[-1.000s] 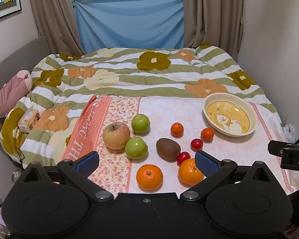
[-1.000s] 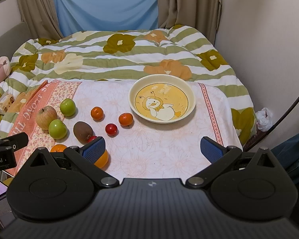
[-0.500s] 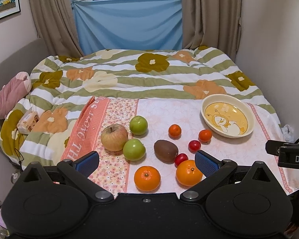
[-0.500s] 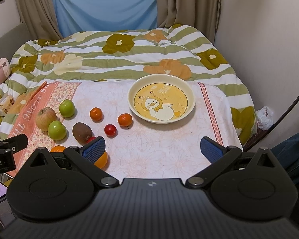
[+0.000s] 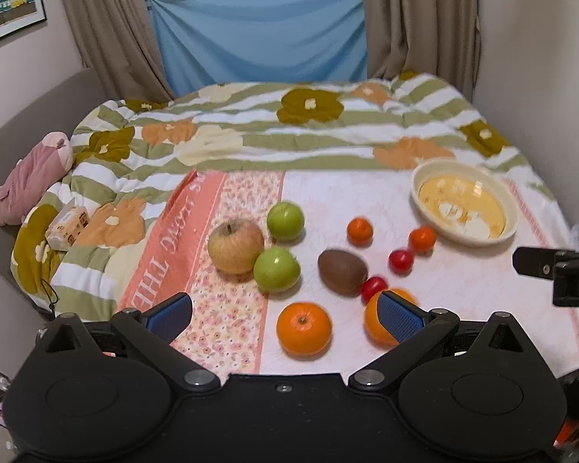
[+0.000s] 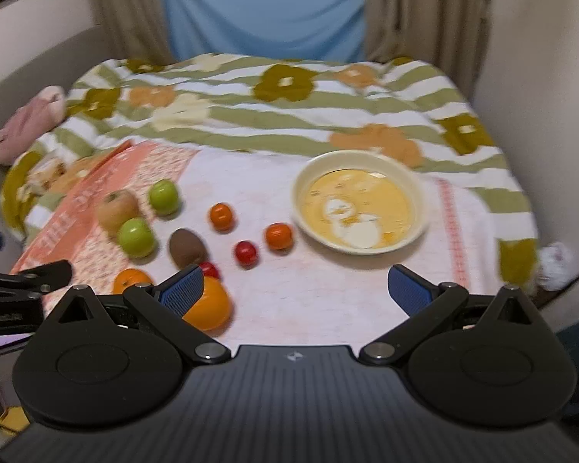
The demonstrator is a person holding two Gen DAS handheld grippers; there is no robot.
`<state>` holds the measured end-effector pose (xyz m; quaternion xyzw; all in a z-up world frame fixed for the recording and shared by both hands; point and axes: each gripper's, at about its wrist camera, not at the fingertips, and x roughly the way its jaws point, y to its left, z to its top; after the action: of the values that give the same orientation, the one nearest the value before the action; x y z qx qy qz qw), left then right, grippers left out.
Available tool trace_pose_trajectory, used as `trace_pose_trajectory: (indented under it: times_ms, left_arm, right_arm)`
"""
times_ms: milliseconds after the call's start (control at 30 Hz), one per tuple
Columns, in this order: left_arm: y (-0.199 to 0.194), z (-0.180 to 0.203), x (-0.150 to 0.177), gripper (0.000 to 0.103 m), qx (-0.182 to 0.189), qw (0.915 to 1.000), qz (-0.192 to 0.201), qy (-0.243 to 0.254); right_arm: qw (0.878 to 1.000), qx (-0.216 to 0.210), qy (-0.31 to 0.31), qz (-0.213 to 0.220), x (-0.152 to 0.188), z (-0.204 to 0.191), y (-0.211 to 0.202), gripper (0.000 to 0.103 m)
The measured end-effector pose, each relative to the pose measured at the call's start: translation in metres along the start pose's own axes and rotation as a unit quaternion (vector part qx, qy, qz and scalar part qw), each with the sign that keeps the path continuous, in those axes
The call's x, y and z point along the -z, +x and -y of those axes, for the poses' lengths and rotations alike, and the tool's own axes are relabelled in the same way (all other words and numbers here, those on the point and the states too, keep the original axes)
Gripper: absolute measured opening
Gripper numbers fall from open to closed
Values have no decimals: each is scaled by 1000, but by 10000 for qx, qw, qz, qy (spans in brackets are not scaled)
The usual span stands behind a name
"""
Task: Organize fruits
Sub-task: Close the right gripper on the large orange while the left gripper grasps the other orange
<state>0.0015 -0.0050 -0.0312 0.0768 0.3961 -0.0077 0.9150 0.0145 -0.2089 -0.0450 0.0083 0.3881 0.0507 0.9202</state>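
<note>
Fruit lies on a pink cloth (image 5: 328,193) on the bed: a reddish apple (image 5: 235,246), two green apples (image 5: 285,220) (image 5: 276,269), a kiwi (image 5: 342,272), two oranges (image 5: 304,328) (image 5: 378,328), two small tangerines (image 5: 359,230) (image 5: 422,239) and two red tomatoes (image 5: 401,260) (image 5: 373,287). A cream bowl (image 5: 509,212) with a cartoon print stands at the right, empty; it also shows in the right wrist view (image 6: 417,193). My left gripper (image 5: 285,310) is open and empty, just short of the near oranges. My right gripper (image 6: 295,287) is open and empty, short of the bowl.
A striped floral duvet (image 5: 289,131) covers the bed behind the cloth. A pink plush toy (image 5: 34,177) and a small carton (image 5: 67,223) lie at the left. Walls close in on both sides; curtains (image 5: 258,31) hang at the back.
Both grippers have moved forward and lower toward the cloth, so the fruit and bowl look larger. The right view has swung left. Both stay open.
</note>
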Motion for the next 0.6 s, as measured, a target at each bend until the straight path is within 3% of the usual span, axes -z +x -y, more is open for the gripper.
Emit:
trace_pose_trajectory:
  times_ms: [233,300,600]
  left_arm:
    - [39,-12,23,101,383,9971,-87,647]
    - [53,-15,30,96,474,9954,-118,819]
    - [105,-21,51,88,981,9836,-170,1504]
  right_arm:
    - [9996,-101,-45,-259,17,-24,43,103]
    - [9995,-88,-92,-274,23,-34,54,103]
    - [9992,1,-2,-411,46,-70,100,103]
